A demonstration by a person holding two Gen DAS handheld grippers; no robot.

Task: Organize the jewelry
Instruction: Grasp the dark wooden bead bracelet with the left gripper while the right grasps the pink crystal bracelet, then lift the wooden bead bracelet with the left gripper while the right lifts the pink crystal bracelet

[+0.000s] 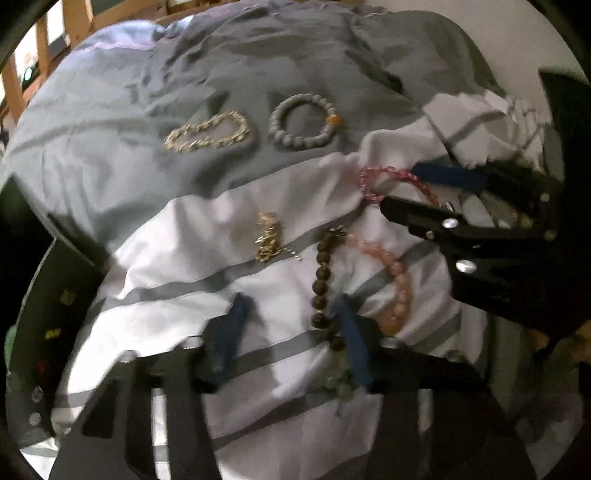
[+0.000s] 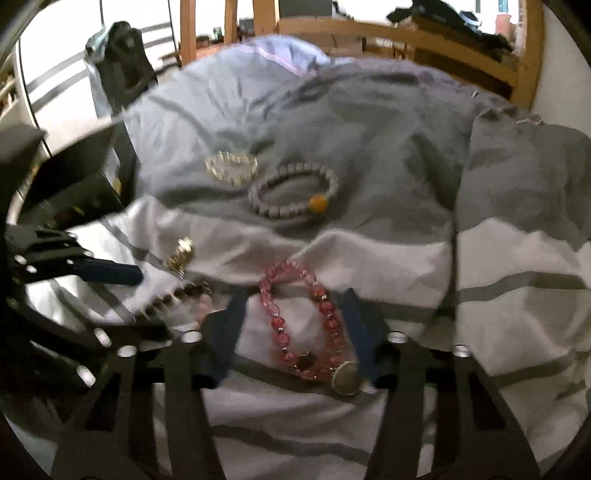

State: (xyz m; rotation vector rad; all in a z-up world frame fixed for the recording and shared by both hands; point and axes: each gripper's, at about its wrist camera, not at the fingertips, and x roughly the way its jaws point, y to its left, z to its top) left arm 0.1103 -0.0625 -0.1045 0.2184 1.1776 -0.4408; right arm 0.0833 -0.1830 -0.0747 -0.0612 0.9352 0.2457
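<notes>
Several bracelets lie on a grey and white striped bedsheet (image 1: 177, 236). A gold chain bracelet (image 1: 208, 132) and a grey bead bracelet with an orange bead (image 1: 303, 122) lie side by side on the grey part. A crumpled gold chain (image 1: 267, 237), a dark brown bead bracelet (image 1: 322, 284) and a pale pink bead bracelet (image 1: 397, 284) lie on the white part. My left gripper (image 1: 291, 325) is open over the dark bracelet. My right gripper (image 2: 295, 317) is open around a pink crystal bracelet (image 2: 303, 325) with a round charm (image 2: 345, 378).
A wooden bed frame (image 2: 406, 33) runs along the far edge. A black box (image 2: 77, 177) sits at the left of the bed. The sheet is rumpled into folds at the right (image 2: 517, 177).
</notes>
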